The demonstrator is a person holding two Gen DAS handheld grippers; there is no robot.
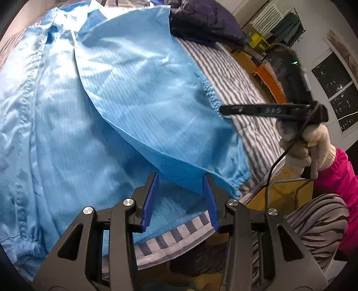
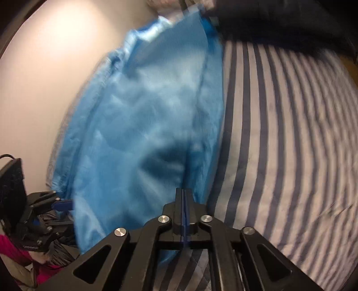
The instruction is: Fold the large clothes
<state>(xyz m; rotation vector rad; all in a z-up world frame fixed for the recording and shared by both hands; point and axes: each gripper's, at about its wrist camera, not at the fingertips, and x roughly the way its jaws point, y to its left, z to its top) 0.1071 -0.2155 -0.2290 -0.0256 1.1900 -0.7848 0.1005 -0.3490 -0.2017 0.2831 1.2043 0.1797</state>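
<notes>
Holding the left tongs point(image 1: 181, 190) spread at the bottom centre of the left wrist view, with the two blue pads standing apart. Pointing them down at the light blue garment point(image 1: 134, 89), with a folded corner of the cloth dipping between the pads and neither pad pressing on it.

Gripping the right tongs point(image 1: 223, 110) in a gloved hand point(image 1: 299, 147) at the right edge of that view, with a pink sleeve point(image 1: 335, 174) just behind the glove. Reaching in from the right, with the tips touching the gathered elastic edge of the garment.

Showing those same tongs pressed together at the bottom centre of the right wrist view, with the tips at the right-hand edge of the cloth. Blurring too much there to tell whether any fabric is caught between them.

Lying spread across the bed point(image 1: 235, 73), filling the left and middle of the left wrist view, with one smooth panel folded over the shinier, crumpled layer beneath. Leaving bare striped sheet to the right of the garment in both views.

Resting beyond the garment, at the top centre of the left wrist view, as a dark padded bundle point(image 1: 201, 20) on the stripes. Hanging further off, in the upper right corner, on a clothes rack point(image 1: 286, 24), with a dark window point(image 1: 335, 82) below it.
</notes>
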